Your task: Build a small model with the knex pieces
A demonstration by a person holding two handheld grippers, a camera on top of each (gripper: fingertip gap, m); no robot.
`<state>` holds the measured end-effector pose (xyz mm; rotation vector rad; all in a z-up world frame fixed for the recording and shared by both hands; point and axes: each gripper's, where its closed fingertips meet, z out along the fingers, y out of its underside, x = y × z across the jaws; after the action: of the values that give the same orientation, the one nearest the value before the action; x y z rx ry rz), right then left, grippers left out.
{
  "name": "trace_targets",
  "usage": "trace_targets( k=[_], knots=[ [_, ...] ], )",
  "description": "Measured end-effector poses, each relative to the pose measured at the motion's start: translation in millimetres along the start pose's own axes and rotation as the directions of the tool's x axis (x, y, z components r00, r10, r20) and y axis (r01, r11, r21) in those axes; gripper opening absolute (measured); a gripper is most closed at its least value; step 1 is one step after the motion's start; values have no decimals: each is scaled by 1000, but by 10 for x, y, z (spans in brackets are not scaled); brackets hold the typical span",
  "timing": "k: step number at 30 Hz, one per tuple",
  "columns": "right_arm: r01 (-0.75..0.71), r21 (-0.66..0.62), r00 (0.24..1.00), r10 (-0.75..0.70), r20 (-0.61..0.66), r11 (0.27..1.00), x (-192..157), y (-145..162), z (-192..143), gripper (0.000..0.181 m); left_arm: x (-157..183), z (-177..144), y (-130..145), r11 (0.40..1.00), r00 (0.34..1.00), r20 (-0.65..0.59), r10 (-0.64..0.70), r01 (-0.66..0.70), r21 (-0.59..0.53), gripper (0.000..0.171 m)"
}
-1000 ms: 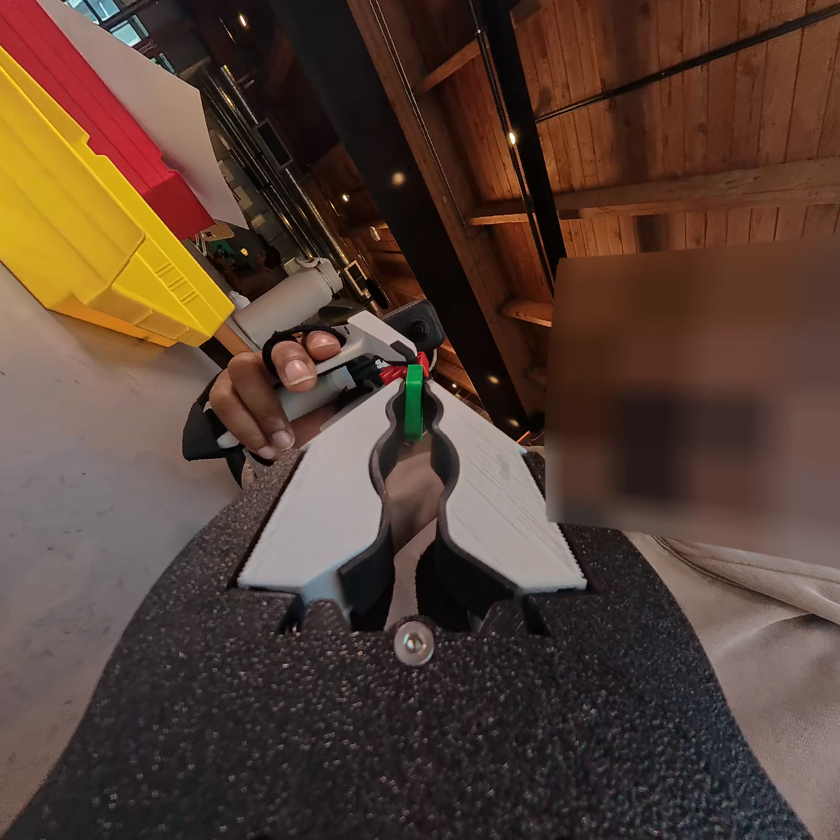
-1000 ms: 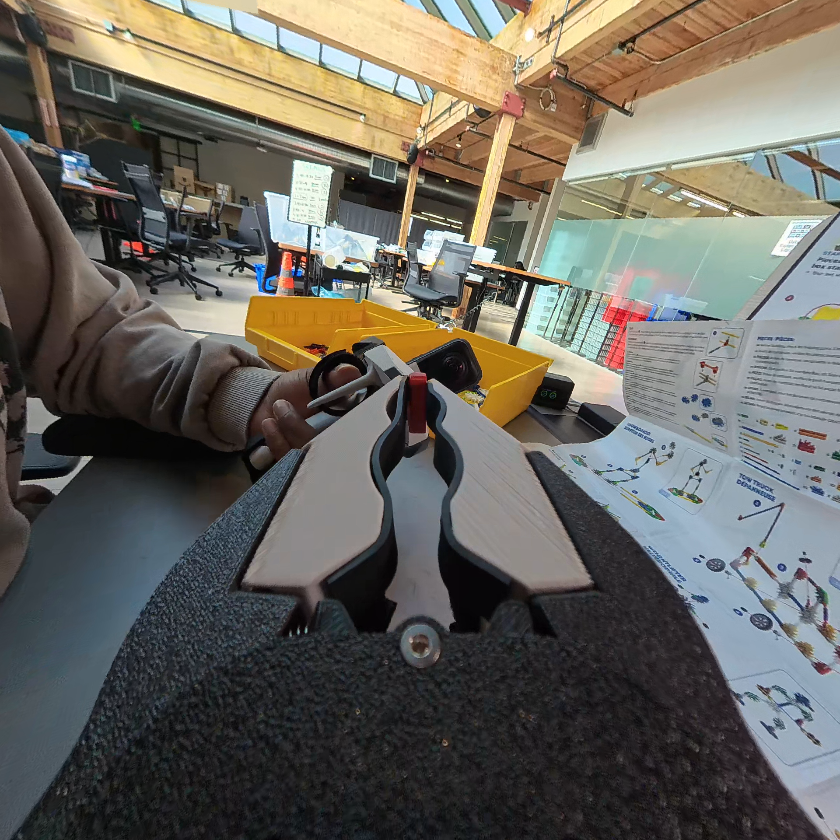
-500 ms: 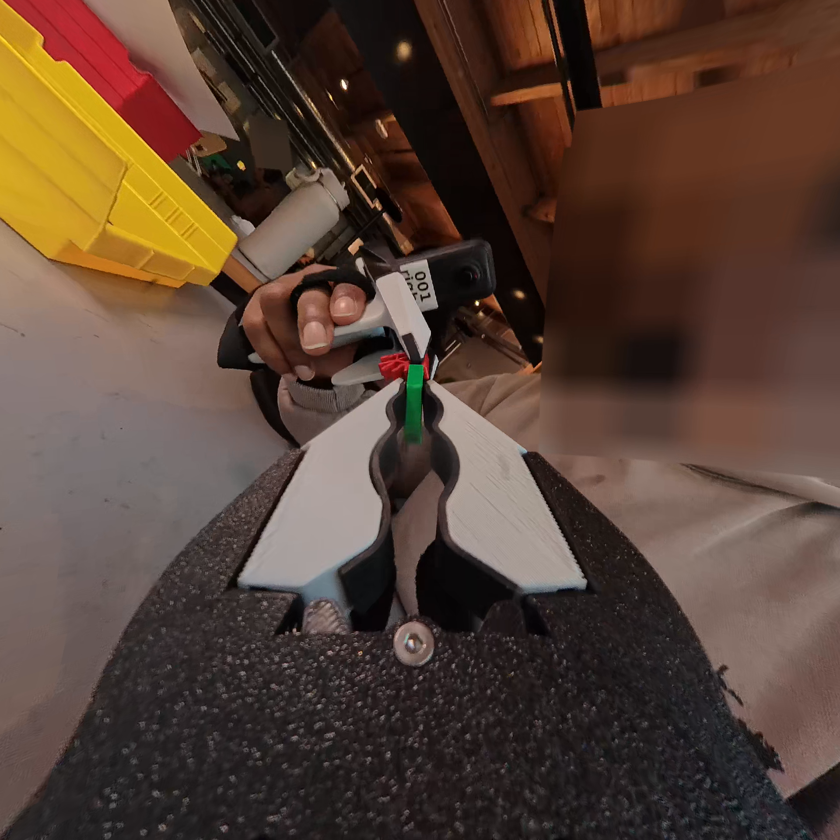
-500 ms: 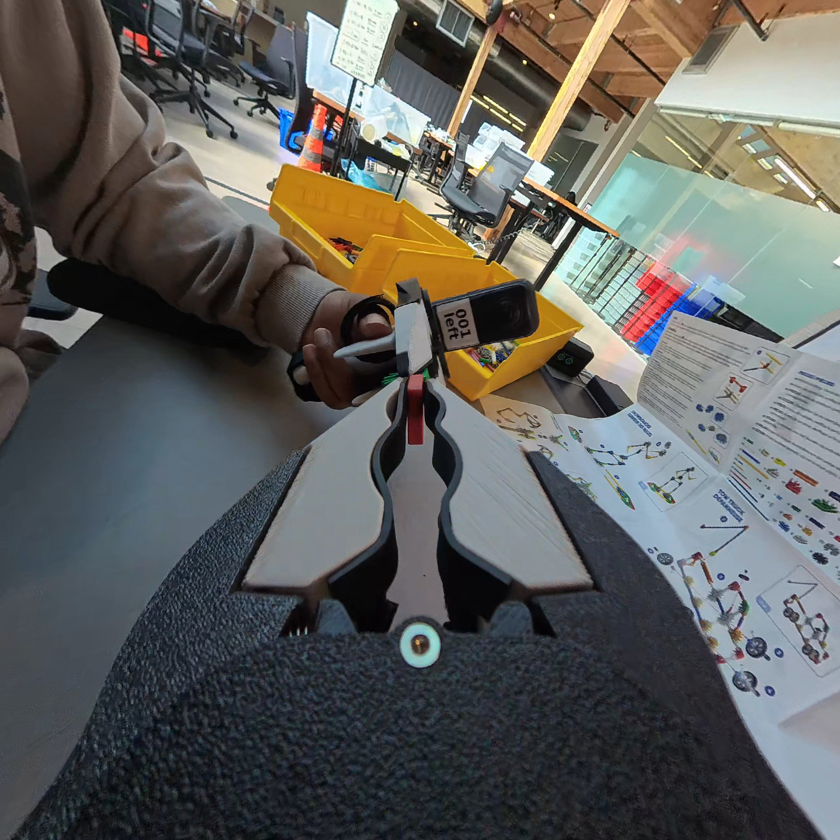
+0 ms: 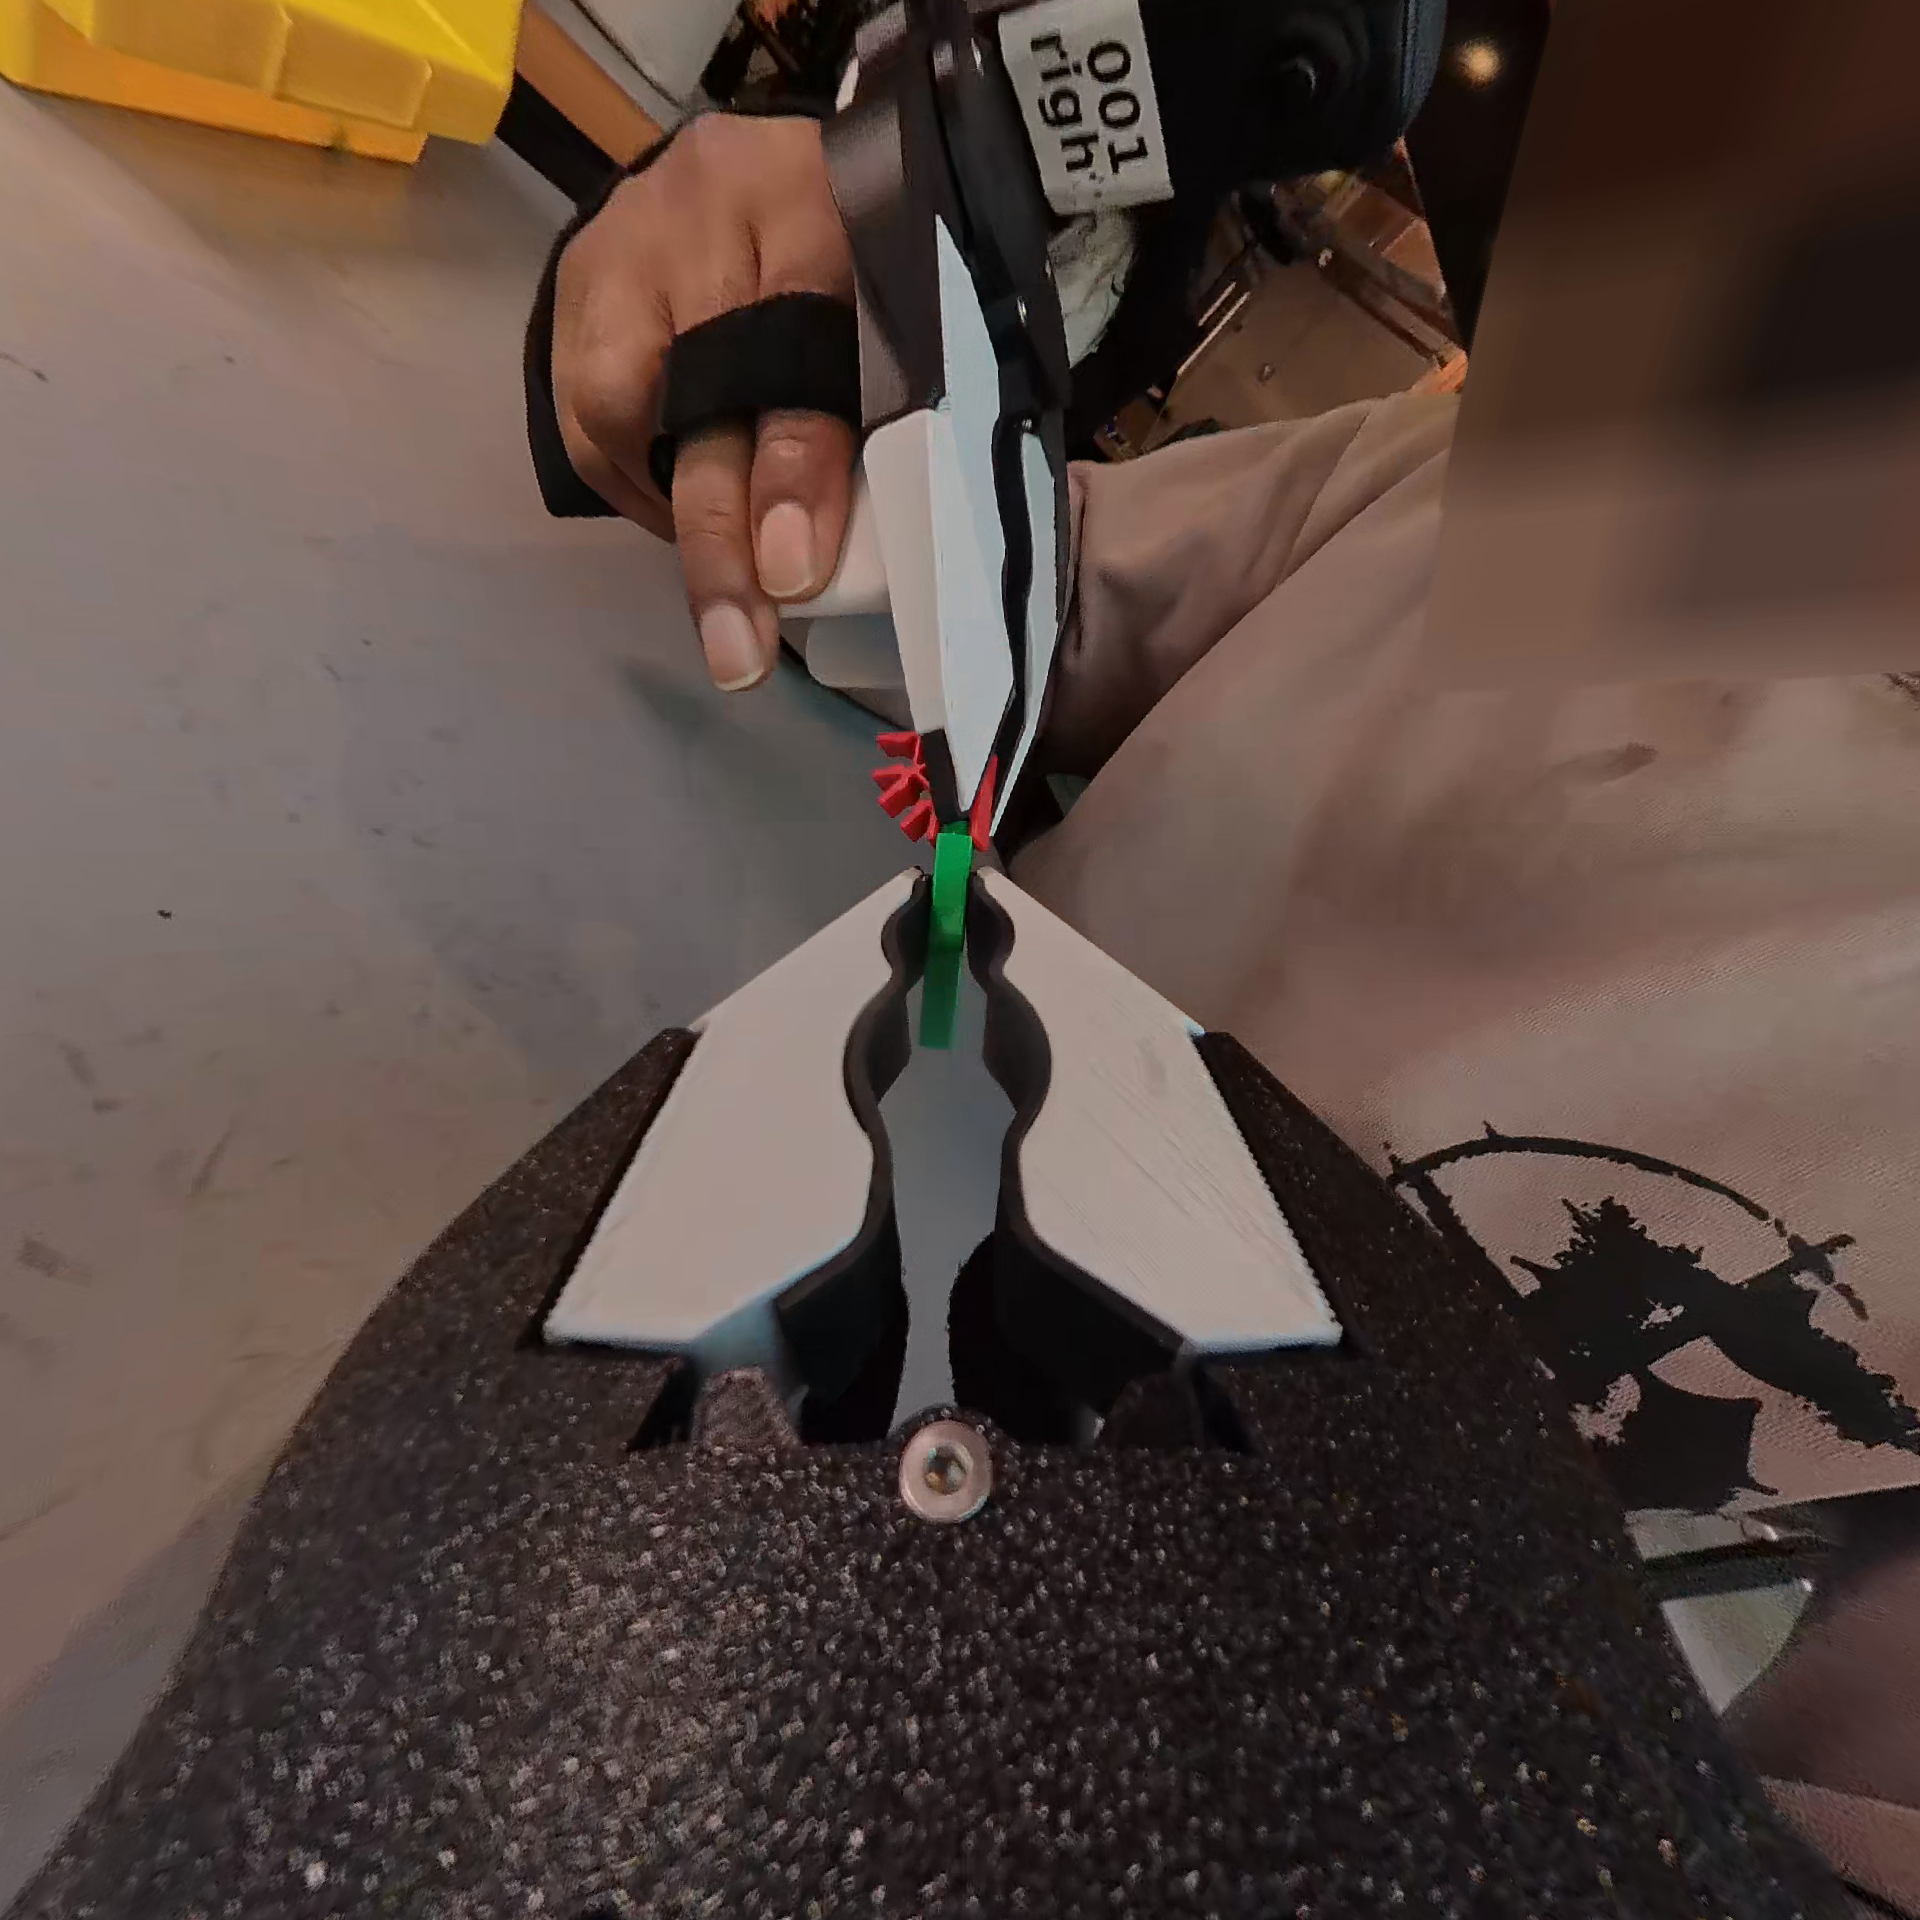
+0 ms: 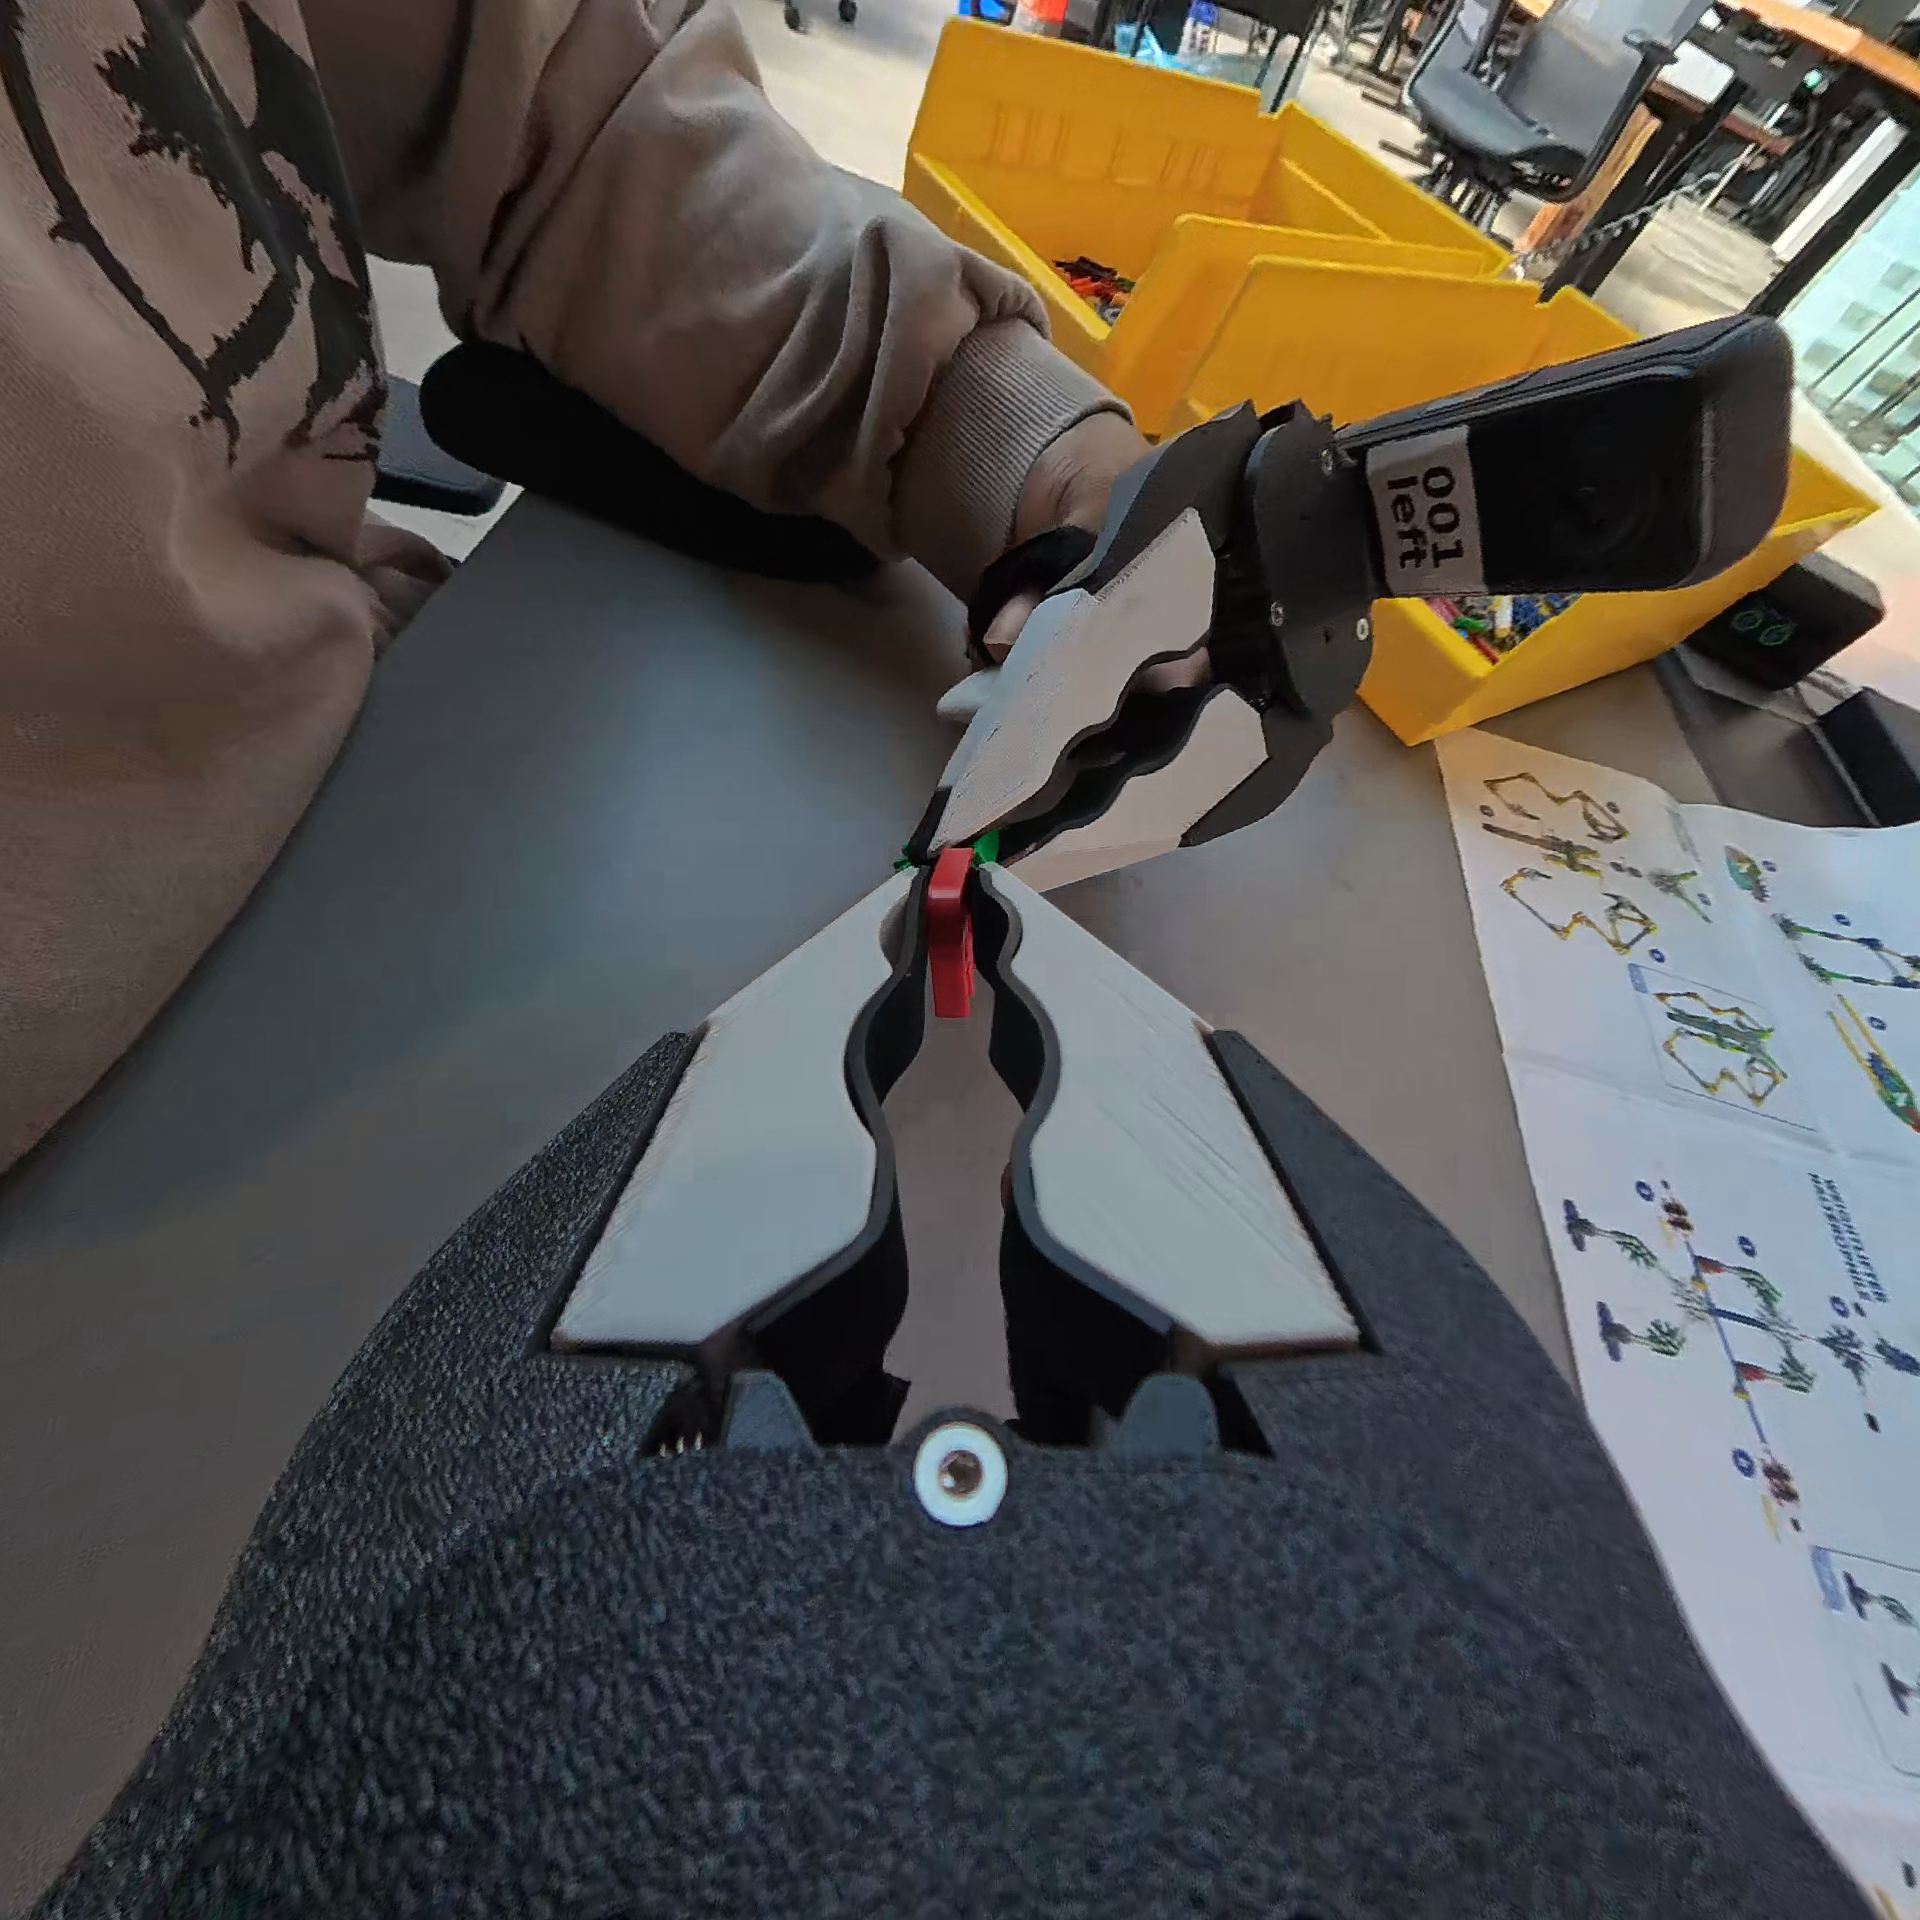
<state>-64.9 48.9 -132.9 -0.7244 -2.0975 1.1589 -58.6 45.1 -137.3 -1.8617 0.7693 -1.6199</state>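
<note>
Green piece [image 5: 945, 935] — red piece [image 6: 951, 935] — yellow bins [image 6: 1299, 260], grey table [image 6: 520, 831].

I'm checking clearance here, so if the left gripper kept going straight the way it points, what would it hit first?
Almost at once, the right gripper. The left gripper is shut on a green piece, whose tip sits right at the red piece in the right gripper's tips. Whether the two pieces already touch is unclear.

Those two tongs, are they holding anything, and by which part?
Yes. The left tongs pinch a flat green piece near its far end; the right tongs pinch a red piece likewise, tip to tip.
</note>
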Motion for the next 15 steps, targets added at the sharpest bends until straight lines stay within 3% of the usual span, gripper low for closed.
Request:
trace_targets(
  k=[7,15],
  knots=[
    [-92,-89,978,107,180,992,-242,238,115,4,-136,207,363,932,975,103,198,-155,-327,3],
    [-295,-62,925,302,230,953,-119,313,27,5,-314,208,259,867,846,291,448,-332,-371,5]
  ],
)
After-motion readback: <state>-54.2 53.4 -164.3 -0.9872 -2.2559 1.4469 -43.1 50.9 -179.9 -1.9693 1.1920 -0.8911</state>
